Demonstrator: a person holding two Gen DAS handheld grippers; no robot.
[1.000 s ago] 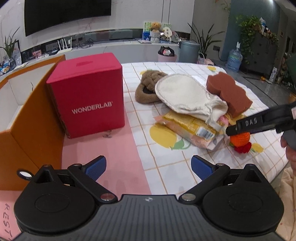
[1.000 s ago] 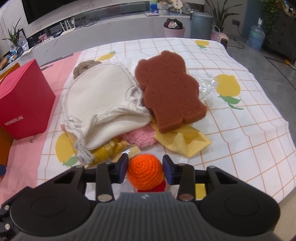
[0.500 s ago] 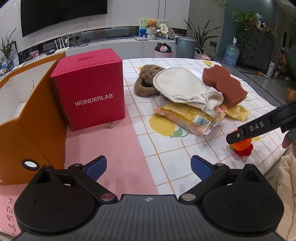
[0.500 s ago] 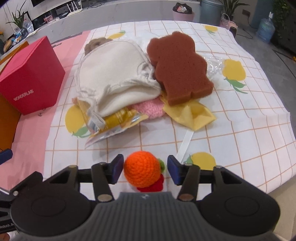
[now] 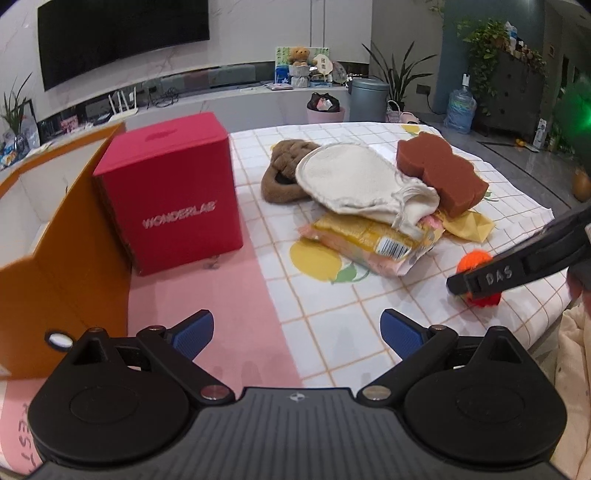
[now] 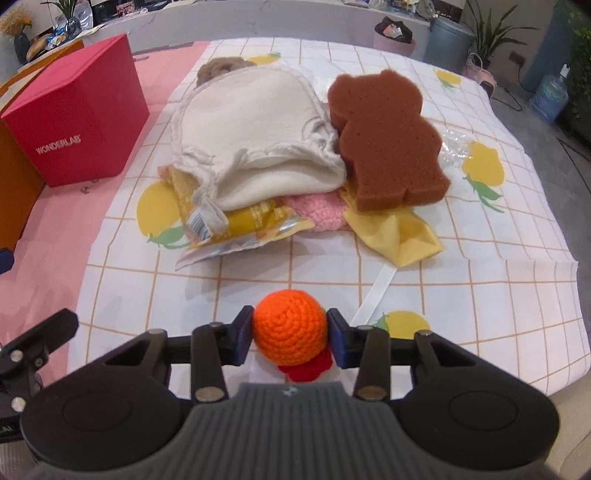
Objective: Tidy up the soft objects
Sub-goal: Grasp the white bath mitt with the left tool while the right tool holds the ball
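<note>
The right gripper [image 6: 290,334] is closing its jaws on the orange crocheted ball [image 6: 290,332], and both blue pads touch its sides; half a second ago the pads stood clear of it on either side. The ball sits right between the fingertips, its red crocheted base [image 6: 304,369] below, toward the gripper body. Being round, it shows no long axis; its spiral crown faces the camera. The left gripper [image 5: 297,328] hangs with jaws wide apart over the pink cloth [image 5: 221,295], nothing between them, much as it did a second ago.

Just beyond the right gripper's tips lies the checked tablecloth [image 6: 480,295] with lemon prints, and a white strap [image 6: 376,288] runs off ahead and to the right. Further ahead is the heap: a yellow packet [image 6: 251,221], a pink knit piece [image 6: 317,210] and a yellow cloth [image 6: 399,240] underneath, a cream mitt [image 6: 251,125] on top, and a brown bear-shaped sponge [image 6: 384,140] to the right, its head pointing away. A brown plush [image 6: 218,66] peeks out behind the mitt. Ahead and to the left stands a red box [image 6: 74,110] marked WONDERLAB, beside an orange board [image 5: 55,229]. Beyond the table are a grey bin [image 5: 369,99], potted plants and a dark screen [image 5: 122,33] on the wall.
</note>
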